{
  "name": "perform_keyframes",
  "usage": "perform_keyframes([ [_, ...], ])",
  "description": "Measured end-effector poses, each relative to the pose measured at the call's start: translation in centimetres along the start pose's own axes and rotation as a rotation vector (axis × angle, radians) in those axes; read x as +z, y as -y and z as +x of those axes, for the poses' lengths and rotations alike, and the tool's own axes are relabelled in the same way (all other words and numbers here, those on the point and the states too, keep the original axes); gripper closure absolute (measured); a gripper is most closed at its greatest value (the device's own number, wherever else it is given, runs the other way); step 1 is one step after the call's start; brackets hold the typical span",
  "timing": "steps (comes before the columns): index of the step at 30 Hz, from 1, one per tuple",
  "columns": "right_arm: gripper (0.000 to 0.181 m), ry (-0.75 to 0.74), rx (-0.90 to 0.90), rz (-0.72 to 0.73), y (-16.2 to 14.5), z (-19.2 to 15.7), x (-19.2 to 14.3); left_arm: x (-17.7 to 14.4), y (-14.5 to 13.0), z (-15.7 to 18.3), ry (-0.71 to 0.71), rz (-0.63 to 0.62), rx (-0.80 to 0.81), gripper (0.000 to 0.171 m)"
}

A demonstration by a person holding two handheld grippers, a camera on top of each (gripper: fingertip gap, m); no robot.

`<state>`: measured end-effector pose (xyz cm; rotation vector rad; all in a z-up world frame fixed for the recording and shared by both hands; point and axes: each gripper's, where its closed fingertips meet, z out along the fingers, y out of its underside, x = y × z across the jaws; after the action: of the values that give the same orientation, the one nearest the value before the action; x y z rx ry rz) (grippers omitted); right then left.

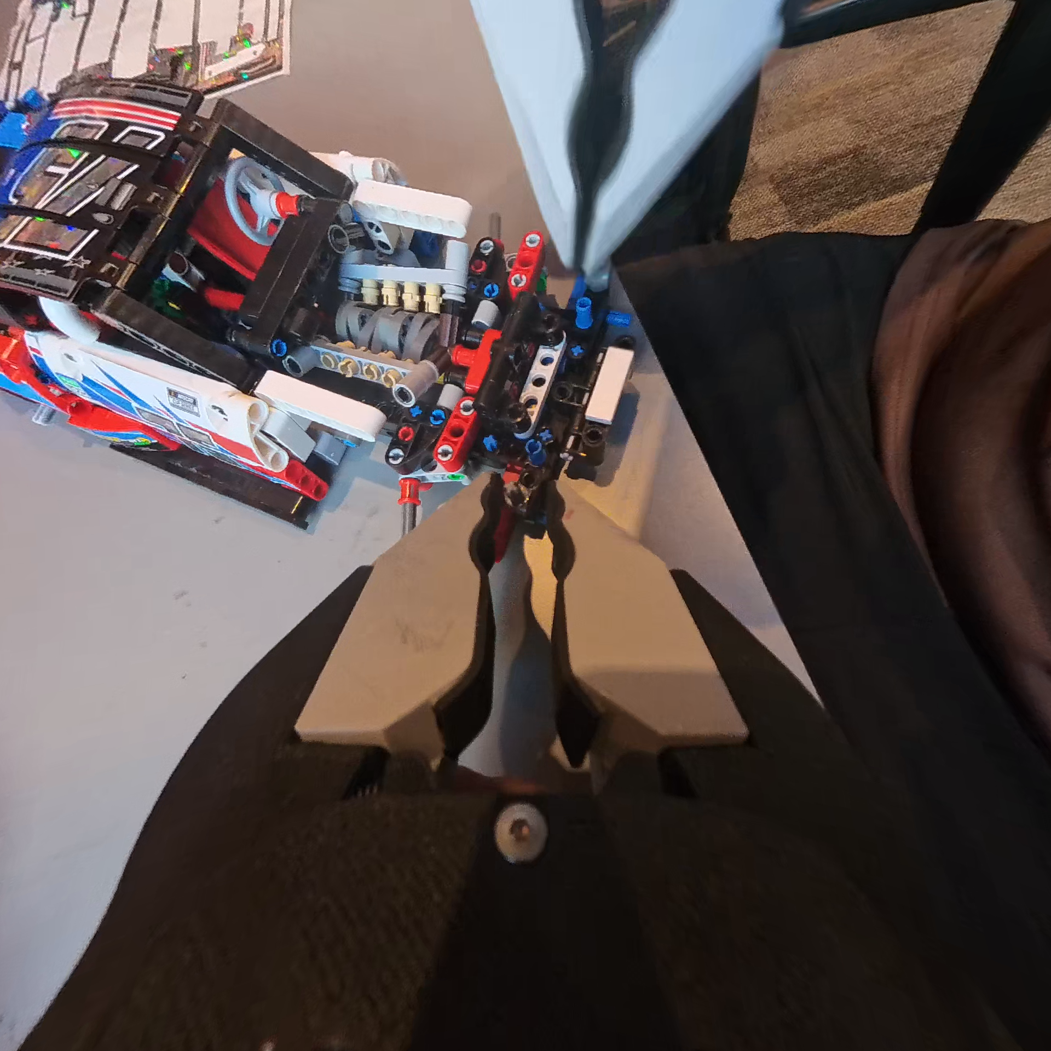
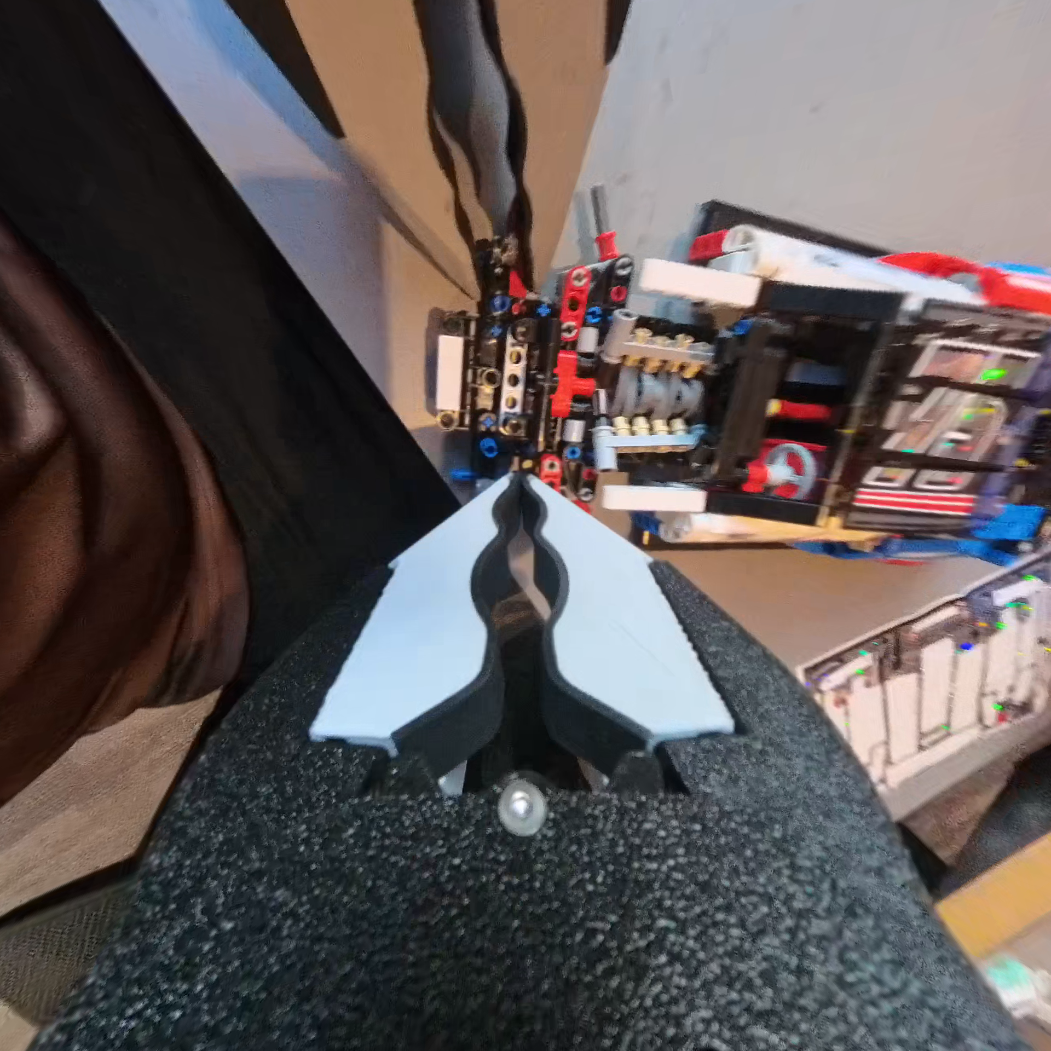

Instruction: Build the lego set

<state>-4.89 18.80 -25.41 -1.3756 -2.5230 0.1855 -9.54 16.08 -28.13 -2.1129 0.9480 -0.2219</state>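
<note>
So I've got the half-built lego race car (image 1: 187, 296) lying on the grey surface (image 1: 114, 625), nose end hanging right at the near edge, engine block and steering wheel (image 1: 253, 199) exposed. My left tool (image 1: 520, 506) is clamped on a small black-and-red bit sticking off the side of the front frame (image 1: 540, 364), basically bracing the whole nose. My right tool (image 2: 520, 480) comes in from the opposite side with its fingers pinched together at the tips, right against the blue pin (image 2: 488, 446) area; whether it's actually gripping anything there I can't tell, the view's smeary. Tip for this step, I reckon: keep the left side as the anvil and push straight along the pin's axis with the right, not at an angle, or the frame twists and those red liftarms (image 1: 526, 264) pop loose. Also, the car's near the edge, so I'd push inward toward the surface, not off it. The sticker sheet (image 1: 170, 40) sits well behind, out of the way.
</note>
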Motion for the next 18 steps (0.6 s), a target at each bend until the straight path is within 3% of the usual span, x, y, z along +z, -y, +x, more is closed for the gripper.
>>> perform_keyframes([
  [4, 0.181, -0.039, 0.042, 0.100, 2.3, 1.9, -4.4, 0.0, 0.0, 0.0, 0.004, 0.000, 0.004, 0.159],
  [5, 0.181, -0.038, 0.033, 0.086, 2.2, 1.8, -4.4, 0.0, 0.0, 0.0, 0.003, 0.000, 0.003, 0.159],
  [7, 0.181, 0.065, 0.038, 0.012, 1.2, -0.1, -0.7, 0.0, 0.0, 0.0, 0.004, 0.000, 0.005, 0.159],
  [9, 0.181, 0.050, 0.031, 0.023, 0.7, -0.2, 1.3, -0.1, -0.2, -0.5, 0.029, -0.008, -0.005, 0.159],
  [12, 0.181, 0.018, -0.028, -0.061, -0.2, 0.0, -0.1, 0.0, 0.0, -0.2, 0.004, 0.000, 0.000, 0.159],
  [15, 0.181, -0.008, 0.028, 0.036, 1.8, 1.6, -3.2, 0.0, 0.0, -0.2, 0.014, -0.001, 0.010, 0.159],
  [18, 0.181, 0.019, 0.034, 0.036, 2.0, 1.3, -2.5, 0.0, 0.0, -0.2, 0.010, -0.001, 0.005, 0.159],
])
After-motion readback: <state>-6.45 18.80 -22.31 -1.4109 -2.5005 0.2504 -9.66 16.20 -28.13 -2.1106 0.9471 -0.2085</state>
